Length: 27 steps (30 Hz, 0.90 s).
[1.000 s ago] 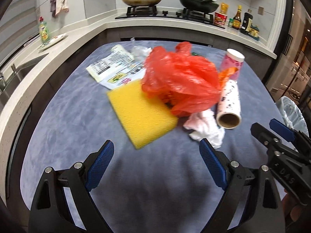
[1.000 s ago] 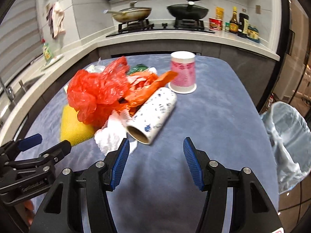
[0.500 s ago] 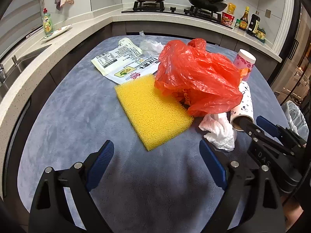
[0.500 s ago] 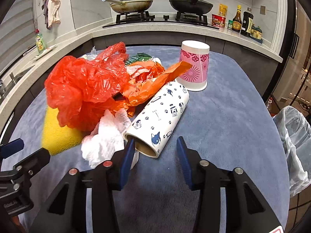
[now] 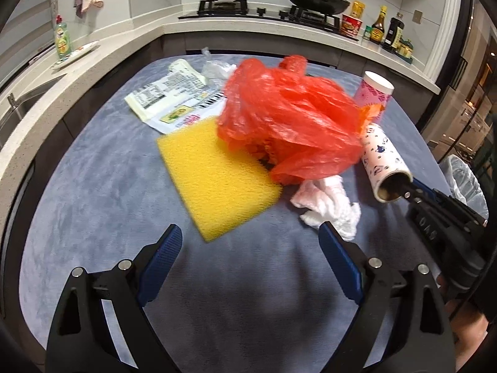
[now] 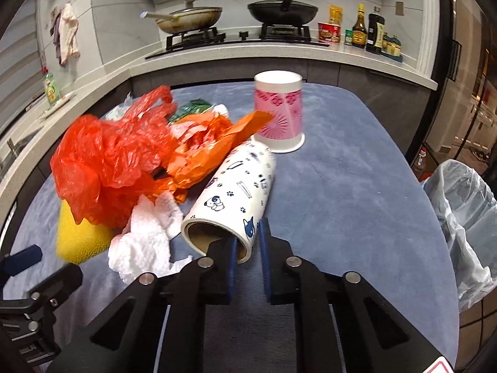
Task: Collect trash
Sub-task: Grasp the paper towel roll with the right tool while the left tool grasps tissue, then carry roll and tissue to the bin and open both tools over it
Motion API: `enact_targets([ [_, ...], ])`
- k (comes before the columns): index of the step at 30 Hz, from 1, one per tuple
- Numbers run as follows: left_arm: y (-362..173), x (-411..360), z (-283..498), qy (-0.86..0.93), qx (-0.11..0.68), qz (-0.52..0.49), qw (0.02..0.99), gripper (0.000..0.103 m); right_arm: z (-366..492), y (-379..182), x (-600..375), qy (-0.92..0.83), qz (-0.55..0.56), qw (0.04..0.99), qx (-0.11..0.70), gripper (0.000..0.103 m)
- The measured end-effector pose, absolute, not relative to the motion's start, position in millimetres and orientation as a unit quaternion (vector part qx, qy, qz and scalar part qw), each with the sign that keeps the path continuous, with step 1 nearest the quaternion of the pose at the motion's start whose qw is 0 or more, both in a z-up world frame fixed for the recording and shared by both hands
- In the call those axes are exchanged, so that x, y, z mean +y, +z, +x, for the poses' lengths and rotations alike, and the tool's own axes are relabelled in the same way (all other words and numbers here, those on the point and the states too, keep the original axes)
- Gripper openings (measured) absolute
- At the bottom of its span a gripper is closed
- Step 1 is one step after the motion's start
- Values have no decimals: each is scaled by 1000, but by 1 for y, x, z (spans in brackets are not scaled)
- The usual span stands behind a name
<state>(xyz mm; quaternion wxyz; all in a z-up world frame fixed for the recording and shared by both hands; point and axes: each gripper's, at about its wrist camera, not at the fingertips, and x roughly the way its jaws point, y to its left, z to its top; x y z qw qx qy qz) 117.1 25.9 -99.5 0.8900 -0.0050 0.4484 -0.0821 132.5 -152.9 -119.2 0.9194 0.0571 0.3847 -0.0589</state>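
A white printed paper tube lies on the blue-grey table beside a red plastic bag, orange wrapper, crumpled white tissue, yellow sponge and pink paper cup. My right gripper is closed on the tube's near rim, one finger inside the opening, one outside. It also shows in the left wrist view. My left gripper is open and empty, hovering before the sponge.
A bin lined with a clear bag stands off the table's right edge. Printed packets lie at the table's far left. A counter with stove, pans and bottles runs behind.
My right gripper moved forward to the tube and narrowed from wide open to closed on its rim. My left gripper stayed open with little movement.
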Motion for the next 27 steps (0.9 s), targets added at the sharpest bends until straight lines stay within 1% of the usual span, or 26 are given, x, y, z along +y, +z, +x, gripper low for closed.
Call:
enact_targets([
  [2, -100, 20, 118, -89, 449, -4, 889, 87, 128, -115, -162, -63, 64, 920, 381, 6],
  [7, -104, -3, 121, -115, 448, -6, 887, 90, 114, -107, -179, -61, 85, 922, 373, 6],
  [15, -117, -29, 138, -116, 442, 0, 889, 89, 89, -98, -196, -65, 101, 921, 370, 6],
  [17, -119, -33, 141, -115, 441, 0, 890, 82, 83, -99, -201, -65, 109, 919, 372, 6],
  [18, -120, -34, 142, -119, 443, 1, 889, 71, 80, -99, -204, -65, 114, 919, 373, 6],
  [19, -121, -37, 143, -125, 448, 4, 885, 57, 77, -99, -206, -65, 116, 918, 374, 6],
  [20, -124, -41, 144, -130, 454, 10, 882, 51, 74, -100, -208, -66, 117, 918, 374, 6],
  [22, -126, -46, 143, -138, 457, 16, 878, 32, 69, -101, -211, -67, 121, 917, 374, 6],
  [24, -125, -50, 139, -142, 455, 26, 879, 21, 65, -101, -213, -66, 122, 917, 374, 6],
  [27, -119, -54, 133, -157, 452, 29, 877, 13, 58, -101, -215, -65, 129, 918, 371, 6],
])
